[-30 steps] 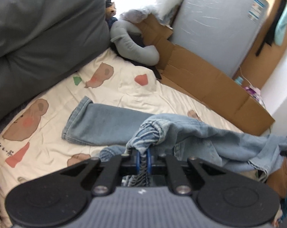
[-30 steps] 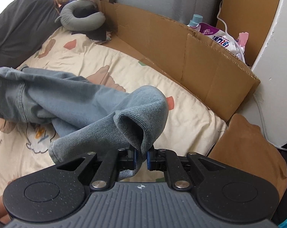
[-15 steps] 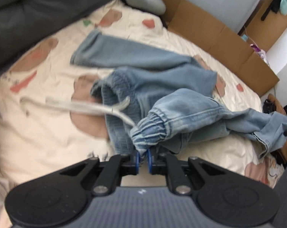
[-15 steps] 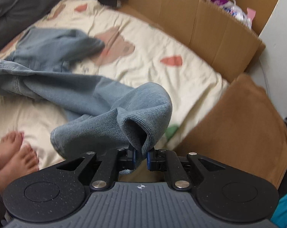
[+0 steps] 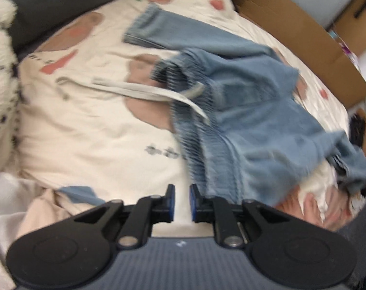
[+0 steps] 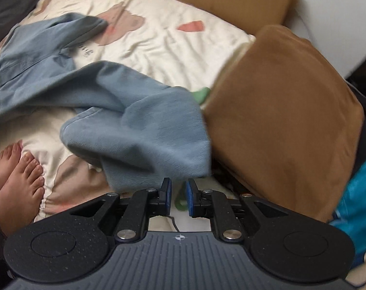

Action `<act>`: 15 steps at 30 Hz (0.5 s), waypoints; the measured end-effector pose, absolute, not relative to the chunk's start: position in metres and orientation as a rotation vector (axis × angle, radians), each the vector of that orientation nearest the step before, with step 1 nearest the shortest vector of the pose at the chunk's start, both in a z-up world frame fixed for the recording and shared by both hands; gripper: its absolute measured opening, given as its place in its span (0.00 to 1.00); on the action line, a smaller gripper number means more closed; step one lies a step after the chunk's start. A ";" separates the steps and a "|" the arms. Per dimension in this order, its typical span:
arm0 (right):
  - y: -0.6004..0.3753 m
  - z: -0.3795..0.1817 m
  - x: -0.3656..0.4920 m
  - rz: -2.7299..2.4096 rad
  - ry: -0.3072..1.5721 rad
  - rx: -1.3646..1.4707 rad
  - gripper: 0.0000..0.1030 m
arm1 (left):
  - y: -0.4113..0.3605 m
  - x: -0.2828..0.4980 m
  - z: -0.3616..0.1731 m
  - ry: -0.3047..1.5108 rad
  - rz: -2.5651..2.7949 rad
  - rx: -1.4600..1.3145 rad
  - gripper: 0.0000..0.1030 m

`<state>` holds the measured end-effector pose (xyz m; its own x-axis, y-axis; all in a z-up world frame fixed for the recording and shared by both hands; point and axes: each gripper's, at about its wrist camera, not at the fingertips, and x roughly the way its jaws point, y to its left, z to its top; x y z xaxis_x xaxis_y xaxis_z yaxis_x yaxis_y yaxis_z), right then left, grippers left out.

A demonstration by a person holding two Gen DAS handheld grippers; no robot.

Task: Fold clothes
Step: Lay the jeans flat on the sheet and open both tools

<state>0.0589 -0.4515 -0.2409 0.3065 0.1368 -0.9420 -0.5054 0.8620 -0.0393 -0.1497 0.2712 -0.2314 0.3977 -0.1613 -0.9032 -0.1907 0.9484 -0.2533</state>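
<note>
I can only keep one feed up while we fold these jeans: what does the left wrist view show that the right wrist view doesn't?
Left wrist only: the jeans' elastic waistband, its pale drawstring trailing over the sheet, a spotted white plush, and the left gripper, jaws opening with nothing between them.

Right wrist only: bare feet, a brown cushion, a leg end of the jeans just beyond the right gripper, jaws opening, nothing clearly between them.

Both: the blue jeans on the bear-print sheet, with the cardboard wall behind.
</note>
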 end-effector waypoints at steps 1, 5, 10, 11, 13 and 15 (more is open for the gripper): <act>-0.454 -0.239 0.059 0.424 1.188 -0.344 0.14 | 0.277 -0.146 -0.232 1.159 0.043 -0.352 0.19; -0.461 -0.231 0.062 0.388 1.173 -0.299 0.15 | 0.299 -0.130 -0.233 1.107 0.129 -0.412 0.40; -0.457 -0.222 0.070 0.377 1.157 -0.269 0.16 | 0.323 -0.102 -0.238 1.039 0.206 -0.483 0.50; -0.456 -0.221 0.072 0.373 1.153 -0.263 0.17 | 0.329 -0.097 -0.240 1.031 0.221 -0.498 0.50; -0.453 -0.218 0.076 0.364 1.143 -0.251 0.21 | 0.340 -0.086 -0.245 1.016 0.250 -0.527 0.51; -0.449 -0.216 0.080 0.361 1.135 -0.237 0.28 | 0.350 -0.076 -0.251 1.007 0.287 -0.559 0.53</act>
